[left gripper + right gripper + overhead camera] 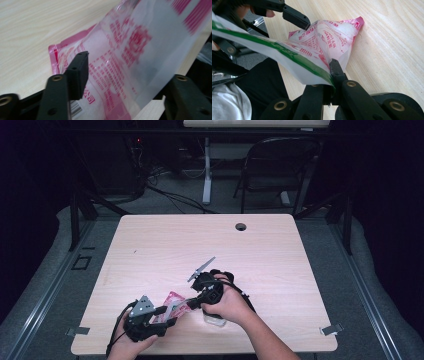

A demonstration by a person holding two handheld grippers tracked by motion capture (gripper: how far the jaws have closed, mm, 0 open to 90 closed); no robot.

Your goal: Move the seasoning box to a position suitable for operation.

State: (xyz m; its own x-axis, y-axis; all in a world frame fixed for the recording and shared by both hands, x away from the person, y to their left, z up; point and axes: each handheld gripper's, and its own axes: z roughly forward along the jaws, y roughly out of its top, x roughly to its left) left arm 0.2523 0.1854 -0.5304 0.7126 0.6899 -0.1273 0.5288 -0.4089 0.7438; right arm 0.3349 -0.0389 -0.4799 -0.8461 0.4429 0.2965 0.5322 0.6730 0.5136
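Observation:
A pink and white printed plastic packet [172, 302] hangs just above the wooden table [200, 245] near its front edge, between my two grippers. My right gripper [188, 304] is shut on the packet's green and white edge, and in the right gripper view its jaws [331, 68] pinch that edge while the pink packet [329, 40] sags onto the wood. My left gripper [167, 316] stands open at the packet's left side. In the left gripper view the packet [120, 62] lies between its spread jaws. One left fingertip [297, 18] hovers over the packet.
A small clear object [215, 321] lies on the table under the right hand. A cable hole [240, 226] sits near the table's far edge. Beyond the table stand a black chair [280, 165] and a white desk leg [207, 170]. The person's lap is close below the front edge.

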